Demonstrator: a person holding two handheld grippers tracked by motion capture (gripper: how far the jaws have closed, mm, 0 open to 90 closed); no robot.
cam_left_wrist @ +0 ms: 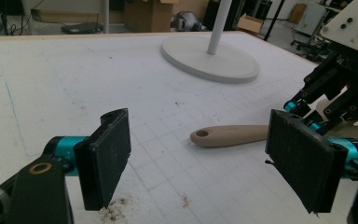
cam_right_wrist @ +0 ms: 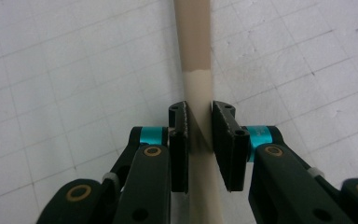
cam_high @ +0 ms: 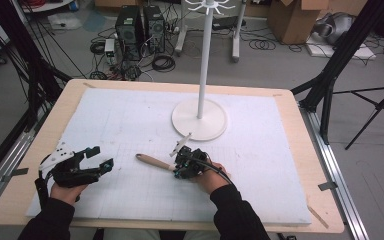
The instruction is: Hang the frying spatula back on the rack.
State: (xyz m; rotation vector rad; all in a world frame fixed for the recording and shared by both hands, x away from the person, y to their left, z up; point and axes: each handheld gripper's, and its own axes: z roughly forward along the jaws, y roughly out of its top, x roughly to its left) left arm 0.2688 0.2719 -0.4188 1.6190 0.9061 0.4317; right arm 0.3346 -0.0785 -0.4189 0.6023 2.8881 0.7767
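Note:
A utensil with a tan wooden handle (cam_high: 155, 162) lies low on the white foam board (cam_high: 130, 115), its handle end with a hole pointing left. My right gripper (cam_high: 180, 169) is shut on its paler cream neck (cam_right_wrist: 199, 88), one pad on each side of the shaft. The head of the utensil is hidden behind this gripper. In the left gripper view the handle (cam_left_wrist: 228, 135) lies ahead, with the right gripper (cam_left_wrist: 335, 84) at its right end. My left gripper (cam_high: 100, 157) is at the board's near left, open wide (cam_left_wrist: 205, 163), with nothing between its pads.
A white stand with a round base (cam_high: 199, 119) and a tall pole (cam_high: 206, 50) rises at the board's middle back, just beyond the right gripper. The wooden table edge (cam_high: 300, 150) frames the board. Cables, computer towers and boxes sit on the floor behind.

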